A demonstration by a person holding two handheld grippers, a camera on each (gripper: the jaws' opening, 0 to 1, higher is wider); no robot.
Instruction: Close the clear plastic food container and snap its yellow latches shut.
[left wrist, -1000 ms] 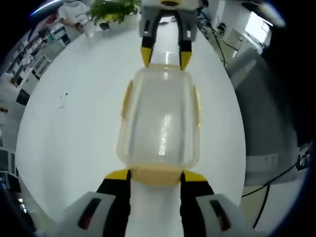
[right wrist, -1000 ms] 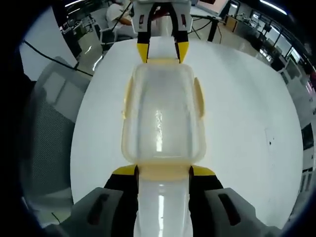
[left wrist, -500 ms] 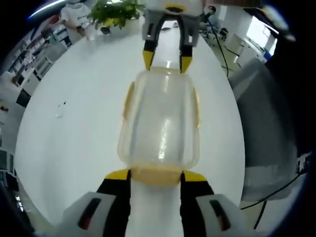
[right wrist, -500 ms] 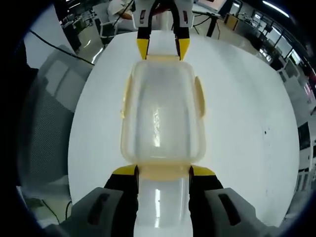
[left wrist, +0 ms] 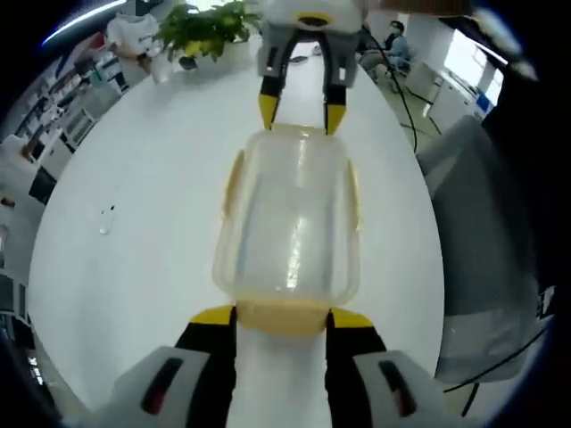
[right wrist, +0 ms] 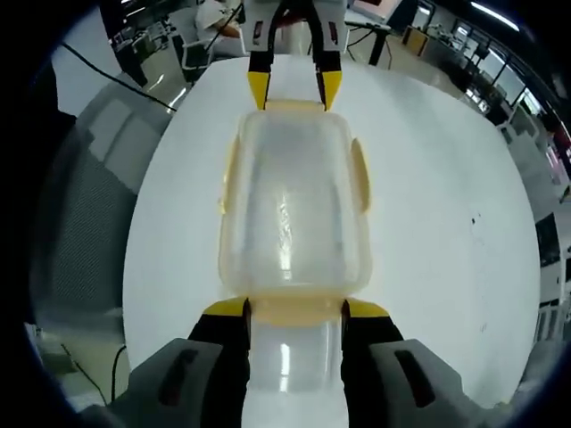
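White table [left wrist: 134, 223] carried the container [left wrist: 287, 218] at centre, lid on. Our left gripper [left wrist: 281, 323] met its 6 o'clock latch [left wrist: 281, 316], jaws apart; our right gripper [right wrist: 294, 319] mirrored it opposite. We judged best pressing both ends evenly, squarely downward.

Clear, faintly frosted plastic food container [left wrist: 287, 223] is showing pale yellow latches [left wrist: 282, 317] along its edges. Round glossy table [left wrist: 143, 223] is appearing plain white. Both black grippers [left wrist: 282, 323] [right wrist: 295, 314] are bearing bright yellow tips. Potted plant [left wrist: 203, 25] is showing green.
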